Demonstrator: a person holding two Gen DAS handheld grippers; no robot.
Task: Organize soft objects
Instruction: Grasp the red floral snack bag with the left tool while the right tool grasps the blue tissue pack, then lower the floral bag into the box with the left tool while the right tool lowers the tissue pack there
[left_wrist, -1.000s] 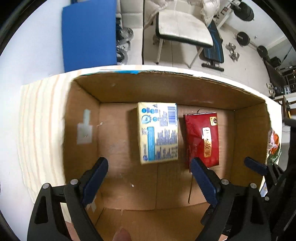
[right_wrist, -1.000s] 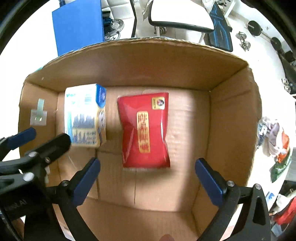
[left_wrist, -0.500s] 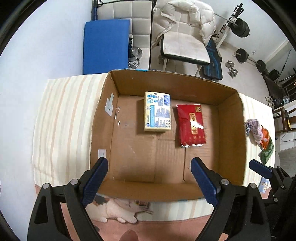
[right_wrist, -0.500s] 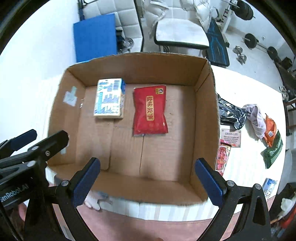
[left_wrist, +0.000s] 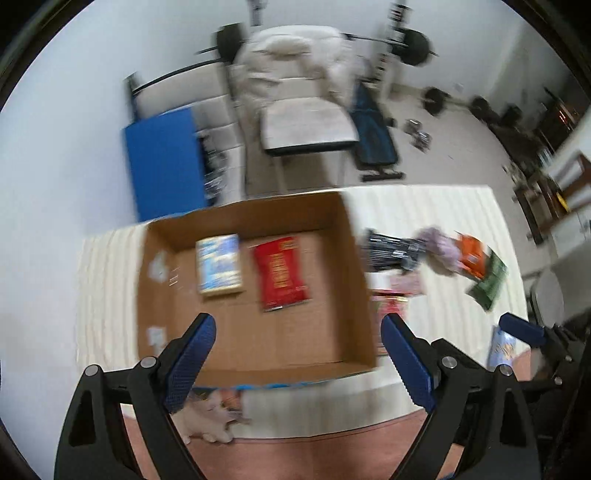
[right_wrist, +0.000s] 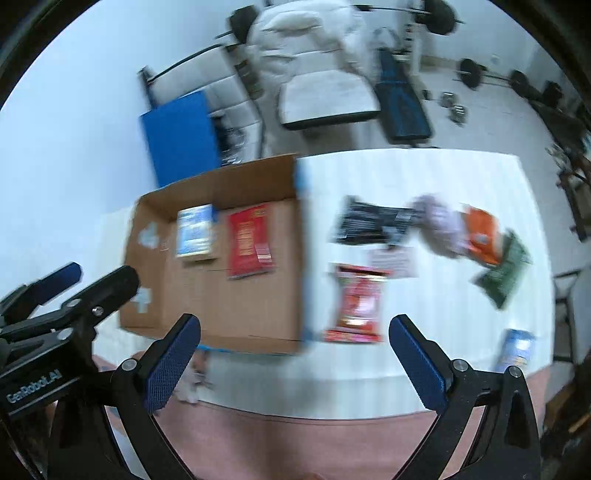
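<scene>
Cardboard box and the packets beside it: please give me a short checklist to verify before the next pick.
1. Left gripper jaws open, nothing between: ok.
2. Right gripper jaws open, empty: ok.
3. Cardboard box has free floor beside the red pouch and blue-white pack: ok.
4. Red snack packet lies flat, clear of neighbours: ok.
5. Black packet free of the cloth: cannot tell, blurred.
</scene>
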